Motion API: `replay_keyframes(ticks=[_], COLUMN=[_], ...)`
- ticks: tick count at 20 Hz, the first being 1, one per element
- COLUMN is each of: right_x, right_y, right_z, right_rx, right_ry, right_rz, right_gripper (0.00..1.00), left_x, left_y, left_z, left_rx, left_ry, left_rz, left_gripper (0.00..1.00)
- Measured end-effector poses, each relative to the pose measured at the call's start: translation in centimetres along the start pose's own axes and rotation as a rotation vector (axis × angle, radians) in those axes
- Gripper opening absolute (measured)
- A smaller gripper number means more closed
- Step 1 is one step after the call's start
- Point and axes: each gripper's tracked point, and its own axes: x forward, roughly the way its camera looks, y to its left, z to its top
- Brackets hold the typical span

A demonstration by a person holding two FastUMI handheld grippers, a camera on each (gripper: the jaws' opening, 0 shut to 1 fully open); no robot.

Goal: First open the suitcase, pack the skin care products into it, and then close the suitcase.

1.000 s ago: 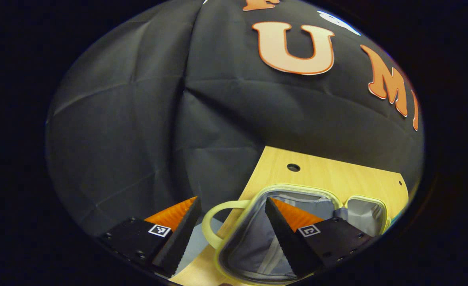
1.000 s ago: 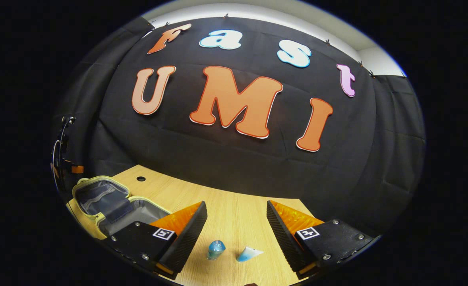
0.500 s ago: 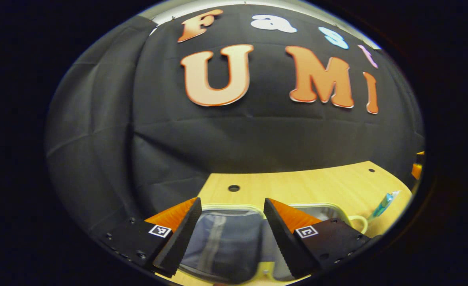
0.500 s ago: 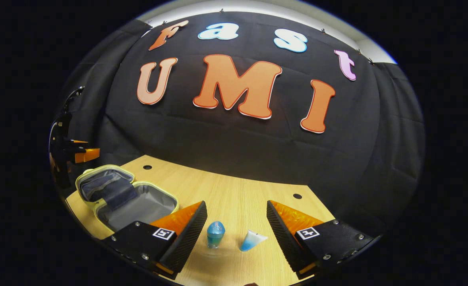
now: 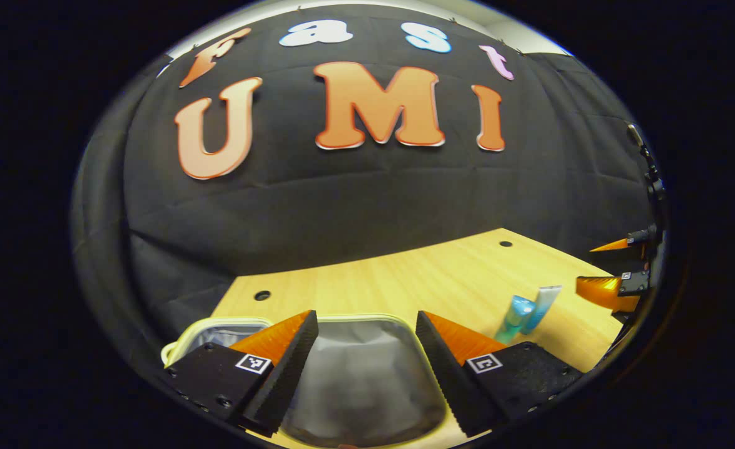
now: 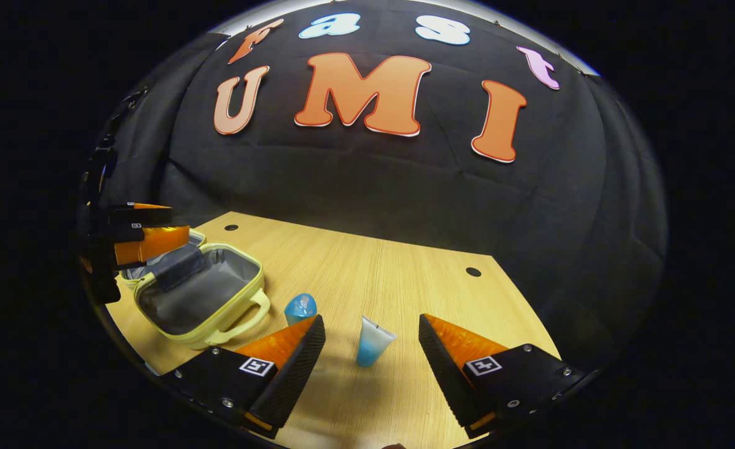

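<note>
Suitcase [image 6: 199, 293] lying open on the table [image 6: 405, 280].
My right gripper [image 6: 370, 365] is spread around the tube [image 6: 374, 341] (bottle [image 6: 299, 307] nearer the suitcase); my left gripper [image 5: 364, 365], spread, hangs over the suitcase.

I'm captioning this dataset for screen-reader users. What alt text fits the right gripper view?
The right gripper hangs open above a wooden table, a small blue tube standing between its fingers and a blue bottle just left. Farther left, a pale yellow suitcase lies open, the left gripper over it.
</note>
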Motion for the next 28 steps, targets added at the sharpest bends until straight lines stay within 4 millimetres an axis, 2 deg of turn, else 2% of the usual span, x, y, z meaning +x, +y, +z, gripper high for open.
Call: replay_keyframes(ticks=[4,11,14,19,20,23,24,25,26,28], right_x=[1.6,4.2,4.6,5.0,5.1,5.9,6.3,6.6,6.9,7.5], right_y=[-0.6,-2.0,-2.5,-2.3,-2.2,-1.6,-1.4,-1.2,-0.9,-0.1], right_z=[-3.2,-6.7,-7.3,-8.5,-8.8,-9.4,-9.6,-9.9,-10.0,-9.8], right_rx=[-0.013,-0.030,-0.036,-0.063,-0.068,-0.060,-0.059,-0.057,-0.052,-0.034], right_ry=[0.058,0.109,0.106,0.113,0.117,0.121,0.122,0.127,0.129,0.133], right_rz=[0.061,0.140,0.150,0.175,0.179,0.194,0.195,0.199,0.205,0.227], right_gripper=[0.96,0.96,0.96,0.96,0.96,0.97,0.96,0.96,0.96,0.96], left_x=[1.3,3.5,4.4,8.0,8.6,10.0,10.6,9.8,10.8,10.7], left_y=[-6.1,-14.1,-16.5,-19.1,-19.5,-20.1,-20.0,-19.7,-19.9,-20.0], left_z=[-1.2,-5.2,-6.9,-10.0,-10.0,-10.7,-10.7,-10.3,-10.6,-10.4], left_rx=[-0.009,-0.028,-0.043,-0.070,-0.075,-0.085,-0.091,-0.093,-0.089,-0.103], left_ry=[0.033,0.070,0.096,0.125,0.115,0.124,0.119,0.110,0.109,0.118], left_rz=[-0.060,-0.123,-0.150,-0.187,-0.196,-0.205,-0.204,-0.196,-0.195,-0.202], left_gripper=[0.99,0.99,0.99,0.97,0.95,0.76,0.76,0.53,0.44,0.43])
